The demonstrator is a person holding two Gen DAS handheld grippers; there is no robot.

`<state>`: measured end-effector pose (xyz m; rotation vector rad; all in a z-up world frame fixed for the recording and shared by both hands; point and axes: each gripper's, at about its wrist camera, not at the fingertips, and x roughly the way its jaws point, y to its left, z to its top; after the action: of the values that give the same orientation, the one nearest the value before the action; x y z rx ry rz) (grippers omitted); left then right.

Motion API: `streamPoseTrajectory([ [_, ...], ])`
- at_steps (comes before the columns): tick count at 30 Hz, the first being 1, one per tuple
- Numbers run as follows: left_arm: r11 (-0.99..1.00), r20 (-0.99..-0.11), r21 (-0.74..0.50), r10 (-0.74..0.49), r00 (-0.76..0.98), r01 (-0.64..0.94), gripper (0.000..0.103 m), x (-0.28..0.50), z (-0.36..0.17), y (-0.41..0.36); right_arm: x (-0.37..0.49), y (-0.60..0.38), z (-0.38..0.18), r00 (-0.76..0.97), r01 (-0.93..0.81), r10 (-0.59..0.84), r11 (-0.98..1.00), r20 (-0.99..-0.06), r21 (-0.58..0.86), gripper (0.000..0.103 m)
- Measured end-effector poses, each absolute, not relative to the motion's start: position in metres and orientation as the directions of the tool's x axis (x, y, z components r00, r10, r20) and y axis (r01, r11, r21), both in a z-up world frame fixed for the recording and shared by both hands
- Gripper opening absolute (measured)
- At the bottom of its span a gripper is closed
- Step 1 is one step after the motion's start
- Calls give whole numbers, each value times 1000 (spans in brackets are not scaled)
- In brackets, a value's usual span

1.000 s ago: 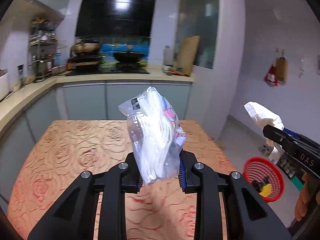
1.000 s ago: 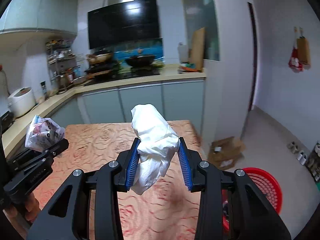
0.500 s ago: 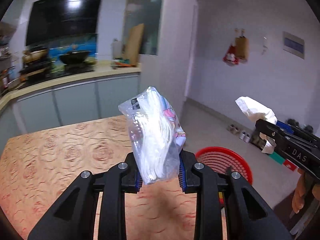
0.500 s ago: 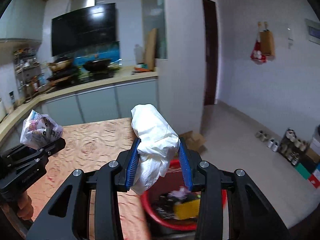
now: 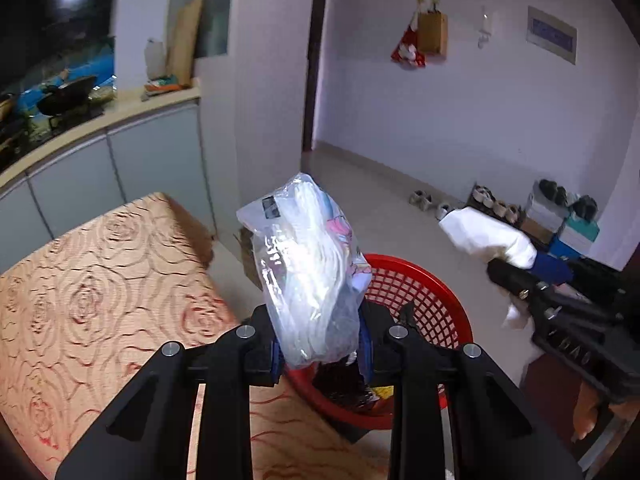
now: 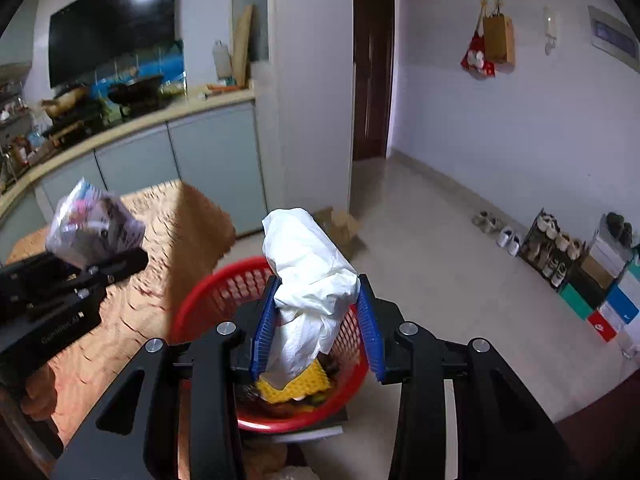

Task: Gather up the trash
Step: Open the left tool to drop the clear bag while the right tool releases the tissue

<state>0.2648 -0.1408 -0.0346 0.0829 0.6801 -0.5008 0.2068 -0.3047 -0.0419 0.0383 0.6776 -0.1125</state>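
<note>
My left gripper point(image 5: 322, 346) is shut on a clear plastic bag point(image 5: 308, 272) with white and pink contents, held above the near rim of the red mesh basket point(image 5: 416, 300) on the floor. My right gripper point(image 6: 318, 320) is shut on a crumpled white tissue wad point(image 6: 312, 276), directly over the red basket point(image 6: 208, 300), which holds a yellow sponge point(image 6: 296, 386) and dark scraps. In the left wrist view the right gripper point(image 5: 516, 276) with its tissue point(image 5: 484, 236) appears at the right; in the right wrist view the left gripper point(image 6: 116, 266) with its bag point(image 6: 92, 220) appears at the left.
The table with the orange rose-patterned cloth point(image 5: 100, 280) ends just left of the basket. Behind stand the kitchen counter point(image 6: 132, 128), a white pillar, a dark doorway, a cardboard box point(image 6: 340, 220) on the floor, and shoes and boxes point(image 6: 560, 248) along the right wall.
Both grippers swung right, off the table, and dipped down; the red basket now lies under them. The bag and the tissue wad stay clamped as before.
</note>
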Motion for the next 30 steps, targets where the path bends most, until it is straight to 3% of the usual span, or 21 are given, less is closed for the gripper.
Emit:
streamPoseTrajectory([
  [7,854,-671,-97,-435,600,511,27,280,-58,-164,222,-314,-69,725,114,-87,993,-683,-6,37],
  [10,846,-680,-112,-448,580,522,33,283,-65,-167,225,-314,-78,714,105,-83,994,-695,-11,38],
  [15,837,-673,-116,-462,577,534,58,280,-68,-170,229,-304,-86,702,75,-64,997,-710,-16,40],
  [19,835,-661,-122,-471,584,536,65,279,-63,-165,230,-300,-89,699,52,-41,999,-714,-6,42],
  [22,837,-649,-121,-473,596,533,69,275,-58,-160,226,-299,-88,709,45,-29,999,-705,4,64],
  [23,839,-645,-123,-473,600,530,70,274,-56,-158,224,-298,-87,715,44,-29,999,-699,4,68],
  [30,866,-605,-126,-453,655,483,76,261,-36,-135,211,-293,-78,732,41,-23,999,-681,11,68],
])
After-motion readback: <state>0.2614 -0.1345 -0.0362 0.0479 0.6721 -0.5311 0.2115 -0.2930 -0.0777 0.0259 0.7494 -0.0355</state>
